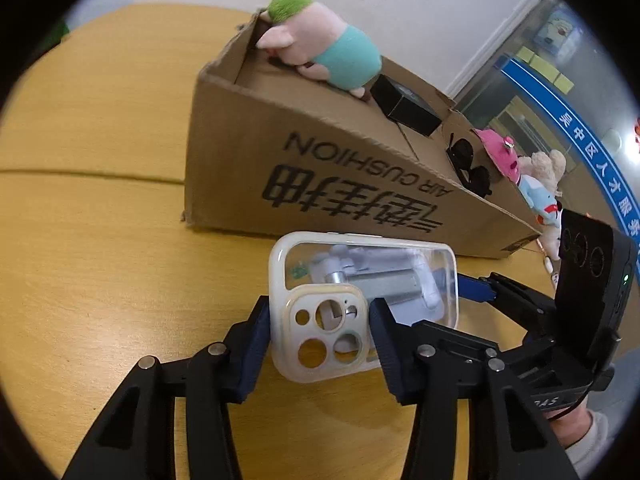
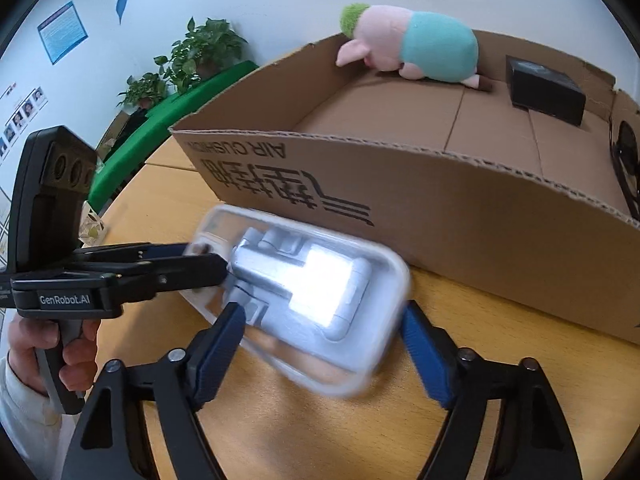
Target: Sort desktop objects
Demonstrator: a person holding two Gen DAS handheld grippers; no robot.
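Observation:
A clear phone case [image 1: 362,300] with a white-grey phone stand [image 1: 384,284] inside it is held above the wooden table [image 1: 100,240], just in front of the cardboard box [image 1: 320,168]. My left gripper [image 1: 320,328] is shut on the camera-cutout end of the case. In the right wrist view the case [image 2: 308,300] looks blurred, and my right gripper [image 2: 324,328] is open, its blue pads either side of the case's other end. The left gripper [image 2: 192,264] shows there from the side, pinching the case.
The box [image 2: 440,208] holds a pink plush pig [image 2: 412,40], a black box [image 2: 544,88] and sunglasses [image 1: 470,166]. Plush toys [image 1: 532,184] sit beyond the box's right end. Potted plants [image 2: 192,60] and a green surface [image 2: 160,120] stand beyond the table.

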